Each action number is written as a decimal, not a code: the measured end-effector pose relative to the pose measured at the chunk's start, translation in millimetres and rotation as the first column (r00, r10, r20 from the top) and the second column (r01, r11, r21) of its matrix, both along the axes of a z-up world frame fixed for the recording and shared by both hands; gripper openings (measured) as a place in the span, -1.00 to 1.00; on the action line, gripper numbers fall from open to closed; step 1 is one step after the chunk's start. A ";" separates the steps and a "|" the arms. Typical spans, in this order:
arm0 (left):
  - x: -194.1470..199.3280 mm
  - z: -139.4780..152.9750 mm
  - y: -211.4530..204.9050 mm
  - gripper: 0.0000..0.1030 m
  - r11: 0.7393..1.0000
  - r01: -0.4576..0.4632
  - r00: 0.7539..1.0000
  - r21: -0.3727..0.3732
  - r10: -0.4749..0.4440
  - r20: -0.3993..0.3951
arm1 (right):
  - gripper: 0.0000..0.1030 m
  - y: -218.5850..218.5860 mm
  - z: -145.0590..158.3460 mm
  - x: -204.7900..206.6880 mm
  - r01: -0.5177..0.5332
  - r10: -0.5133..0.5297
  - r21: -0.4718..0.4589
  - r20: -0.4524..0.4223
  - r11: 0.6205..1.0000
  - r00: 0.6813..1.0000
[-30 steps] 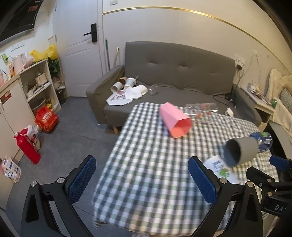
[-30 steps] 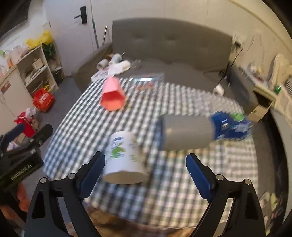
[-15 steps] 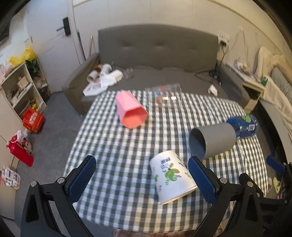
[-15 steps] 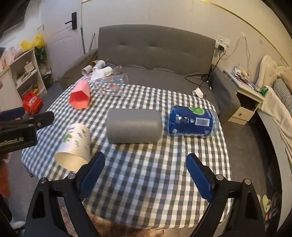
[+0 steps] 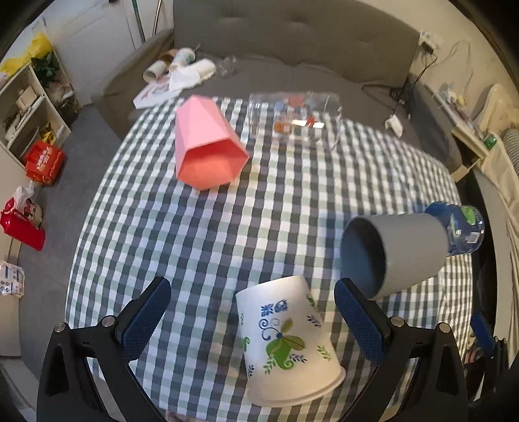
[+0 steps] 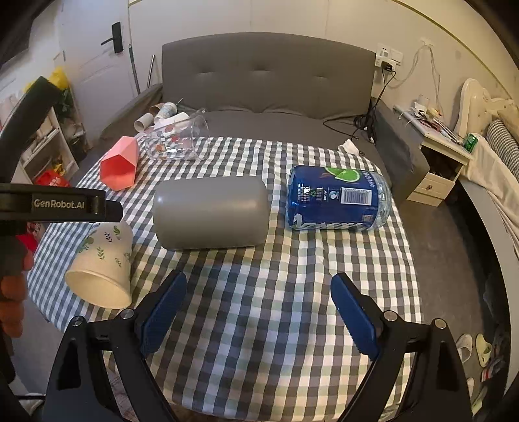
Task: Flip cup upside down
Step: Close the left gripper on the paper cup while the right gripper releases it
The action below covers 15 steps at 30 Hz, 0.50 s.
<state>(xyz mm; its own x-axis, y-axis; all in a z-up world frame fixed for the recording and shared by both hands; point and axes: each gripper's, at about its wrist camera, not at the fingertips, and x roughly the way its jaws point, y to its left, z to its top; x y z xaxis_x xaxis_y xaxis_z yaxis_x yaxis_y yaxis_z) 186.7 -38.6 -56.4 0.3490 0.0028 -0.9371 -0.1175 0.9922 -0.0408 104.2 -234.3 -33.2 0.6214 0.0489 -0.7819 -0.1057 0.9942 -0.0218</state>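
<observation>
Left claw spread, hovering above near bench edge, paper cup on its side between fingers, untouched. Right claw spread, empty, over bench, grey cup lying ahead. Right view alone shows full blue bottle; left view shows grey cup's mouth.

Beyond my checked desk stands a grey tufted sofa against a pale wall. Left of the sofa I see a white door and open shelves; right of it, a white nightstand. Grey floor.
</observation>
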 end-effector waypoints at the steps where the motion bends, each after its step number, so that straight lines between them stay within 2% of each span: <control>1: 1.8 -2.4 0.9 0.99 1.000 -0.001 1.000 -0.003 0.001 -0.016 | 0.76 0.6 -0.8 0.7 -0.003 0.003 -0.003 0.001 1.000 1.000; 3: 4.2 -9.2 2.6 0.98 1.000 0.004 0.998 -0.017 -0.005 -0.057 | 0.76 2.9 -0.6 1.7 -0.012 0.012 -0.003 0.004 1.000 1.000; 9: 6.8 -24.2 6.7 0.84 0.997 0.013 0.994 -0.071 -0.021 -0.110 | 0.76 13.7 4.9 4.5 -0.051 0.051 -0.007 0.043 0.999 0.998; 11: 6.4 -26.8 5.9 0.74 0.996 0.021 0.992 -0.087 -0.031 -0.118 | 0.76 17.3 5.3 5.1 -0.053 0.053 -0.012 0.047 0.999 0.997; 14: 7.7 -33.9 2.6 0.50 0.990 0.038 0.987 -0.137 -0.058 -0.148 | 0.76 20.2 4.5 5.2 -0.052 0.052 -0.013 0.046 0.999 0.998; 15: 8.4 -37.1 0.1 0.36 0.986 0.044 0.984 -0.161 -0.070 -0.164 | 0.76 21.1 4.4 5.2 -0.052 0.053 -0.012 0.045 0.999 0.998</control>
<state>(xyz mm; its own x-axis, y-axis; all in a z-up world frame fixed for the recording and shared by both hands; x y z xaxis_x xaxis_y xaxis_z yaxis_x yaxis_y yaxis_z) 195.1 -38.5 -93.5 0.1818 -0.1639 -0.9696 -0.0795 0.9803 -0.1806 109.4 -213.1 -28.8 0.6531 0.0741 -0.7536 -0.1565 0.9869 -0.0386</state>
